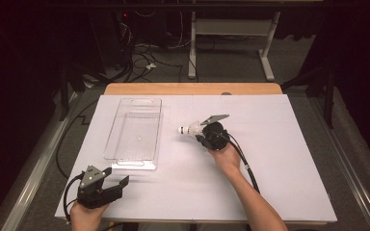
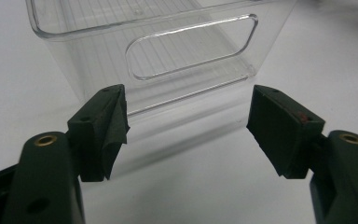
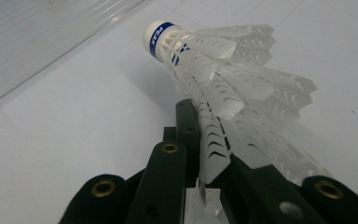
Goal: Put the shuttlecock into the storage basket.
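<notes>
- Nearest, at the front left corner of the desk (image 1: 279,144): left claw (image 1: 119,182), held in a hand, jaws standing well apart with nothing between them.
- Left gripper view: both black pads (image 2: 109,126) spread wide over bare white surface, aimed at the near end wall of the clear bin (image 2: 168,51), which has a slot handle cut into it.
- Mid-desk, right of centre: right claw (image 1: 200,132), held in the person's right hand (image 1: 227,156), points left toward the bin. Cable trails back along the forearm.
- Right claw is clamped on the skirt of a shuttlecock (image 3: 223,79); jaws pinched tight on the feather end.
- Shuttlecock look: white rounded cork tip with a blue band carrying small lettering; translucent white plastic skirt, ribbed, vanes flaring wide toward the claw. Tip points away from the claw, toward the bin.
- In the high view the shuttlecock (image 1: 189,129) sits just right of the bin, apart from it.
- Farther left: clear bin (image 1: 125,144), a long rectangular transparent tray with ridged floor, lying lengthwise on the white sheet.
</notes>
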`<action>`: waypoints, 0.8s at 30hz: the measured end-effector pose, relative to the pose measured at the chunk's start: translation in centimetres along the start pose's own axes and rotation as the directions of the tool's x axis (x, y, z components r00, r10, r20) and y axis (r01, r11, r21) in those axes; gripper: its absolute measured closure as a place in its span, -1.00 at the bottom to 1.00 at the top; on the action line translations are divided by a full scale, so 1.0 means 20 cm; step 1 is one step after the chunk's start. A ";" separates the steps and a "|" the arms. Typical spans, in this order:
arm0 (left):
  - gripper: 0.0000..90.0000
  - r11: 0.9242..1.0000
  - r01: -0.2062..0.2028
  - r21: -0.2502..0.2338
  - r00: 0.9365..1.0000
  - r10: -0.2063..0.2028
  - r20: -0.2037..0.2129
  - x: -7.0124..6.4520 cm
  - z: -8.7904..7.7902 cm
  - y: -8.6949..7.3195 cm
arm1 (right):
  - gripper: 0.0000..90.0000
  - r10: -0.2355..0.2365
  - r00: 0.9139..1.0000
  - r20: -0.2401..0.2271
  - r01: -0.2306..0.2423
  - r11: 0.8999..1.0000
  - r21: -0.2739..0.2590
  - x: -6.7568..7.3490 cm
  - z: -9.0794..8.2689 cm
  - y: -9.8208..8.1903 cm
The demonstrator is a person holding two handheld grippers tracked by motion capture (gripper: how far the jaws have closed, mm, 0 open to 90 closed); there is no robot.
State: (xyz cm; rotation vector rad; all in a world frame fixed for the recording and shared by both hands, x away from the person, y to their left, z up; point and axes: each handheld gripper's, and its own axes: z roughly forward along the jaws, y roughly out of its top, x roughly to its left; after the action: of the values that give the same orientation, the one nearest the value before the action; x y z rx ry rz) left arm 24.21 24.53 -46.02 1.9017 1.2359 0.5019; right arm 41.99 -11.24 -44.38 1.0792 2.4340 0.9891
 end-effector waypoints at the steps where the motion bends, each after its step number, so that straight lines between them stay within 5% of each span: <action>1: -0.34 1.000 -0.007 0.002 1.000 0.007 -0.007 0.00 0.00 0.00 | 0.99 0.007 1.000 0.000 -0.007 1.000 0.002 0.00 -0.01 0.00; 24: -0.33 0.999 0.039 0.002 0.999 -0.039 -0.019 0.08 0.01 0.00 | 0.98 0.044 0.997 -0.060 -0.044 0.999 0.004 -0.03 -0.11 0.05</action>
State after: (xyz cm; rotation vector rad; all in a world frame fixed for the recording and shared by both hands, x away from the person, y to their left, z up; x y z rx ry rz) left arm 24.99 25.84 -46.19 1.8750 1.2839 0.4991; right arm 41.81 -12.23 -42.17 1.1245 2.4696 1.0462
